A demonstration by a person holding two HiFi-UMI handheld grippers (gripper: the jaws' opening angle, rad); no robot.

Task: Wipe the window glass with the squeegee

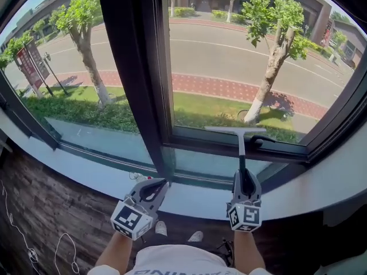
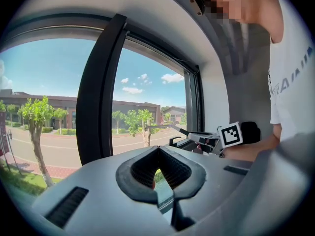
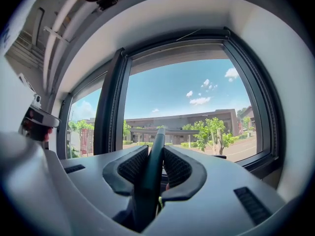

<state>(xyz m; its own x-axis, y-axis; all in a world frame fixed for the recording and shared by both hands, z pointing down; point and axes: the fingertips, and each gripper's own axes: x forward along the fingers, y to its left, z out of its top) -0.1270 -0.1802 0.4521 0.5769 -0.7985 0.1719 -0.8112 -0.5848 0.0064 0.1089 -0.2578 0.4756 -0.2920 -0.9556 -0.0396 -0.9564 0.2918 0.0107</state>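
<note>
A: What sits between the jaws of the right gripper (image 3: 156,149)?

B: The dark handle of the squeegee (image 1: 241,150), and the jaws are clamped on it. The handle runs straight on from the jaws, up and away, so its long axis follows the gripper's own line.

A: And the blade?

B: It sits at the far end of the handle, crosswise to it. It lies level along the bottom of the window glass (image 1: 229,56), just above the lower frame. I cannot tell whether the rubber touches the pane.

A: The left gripper?

B: The left gripper (image 1: 159,184) has its jaws closed tip to tip on nothing. It is low by the sill (image 1: 321,191), off to the left of the right jaws, in front of the dark mullion (image 1: 129,67).

A: So the wipe belongs to the right side?

B: I judge so. The uncleaned glass lies ahead of and above those jaws, so the stroke calls for the blade to be pressed flat and drawn along the pane.
</note>
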